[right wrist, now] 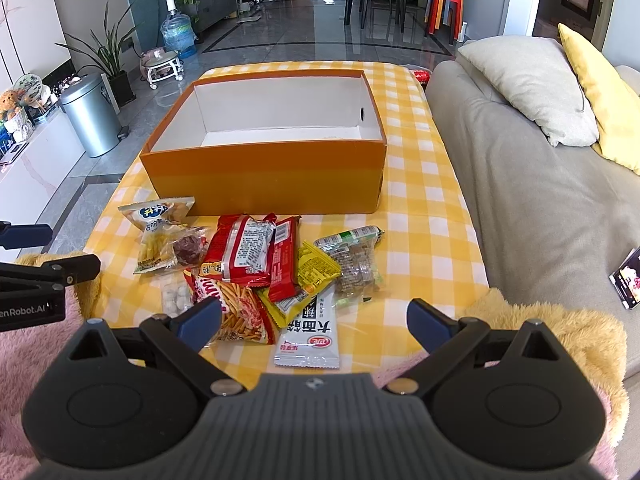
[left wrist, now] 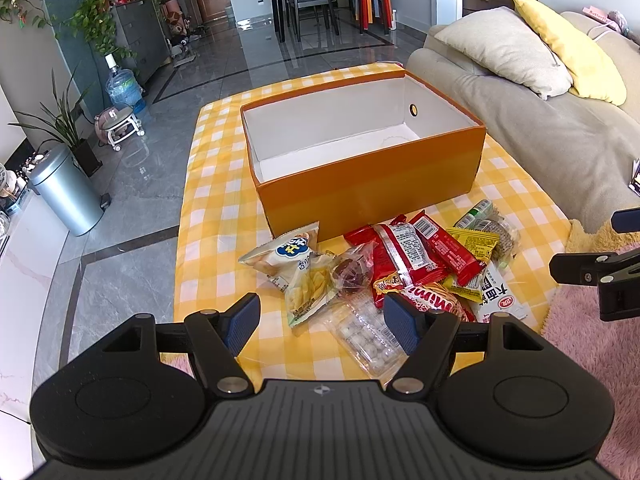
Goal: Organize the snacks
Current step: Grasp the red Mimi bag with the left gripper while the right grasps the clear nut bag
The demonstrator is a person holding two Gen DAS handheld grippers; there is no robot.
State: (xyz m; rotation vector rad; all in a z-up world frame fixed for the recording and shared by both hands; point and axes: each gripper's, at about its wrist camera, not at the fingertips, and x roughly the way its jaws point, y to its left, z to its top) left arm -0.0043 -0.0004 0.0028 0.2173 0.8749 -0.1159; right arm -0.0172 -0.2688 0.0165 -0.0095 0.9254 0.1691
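Note:
An orange box (left wrist: 372, 196) (right wrist: 264, 178) with a white, empty inside stands on the yellow checked cloth (left wrist: 216, 208) (right wrist: 424, 216). In front of it lies a pile of snack packets: a pale chip bag (left wrist: 280, 256) (right wrist: 160, 236), red packets (left wrist: 416, 252) (right wrist: 244, 252), a yellow packet (right wrist: 316, 272), a white packet (right wrist: 310, 340), a clear bag of white sweets (left wrist: 368, 336) and a clear bag of brown pieces (right wrist: 356, 268). My left gripper (left wrist: 320, 320) is open, hovering just before the pile with nothing between its fingers. My right gripper (right wrist: 316, 320) is open above the near packets.
A grey sofa (right wrist: 532, 184) with a beige and a yellow cushion runs along the right. A pink fluffy rug (left wrist: 592, 344) and a yellow plush (right wrist: 560, 332) lie near me. A metal bin (right wrist: 90, 116), plants and a water jug stand on the floor at left.

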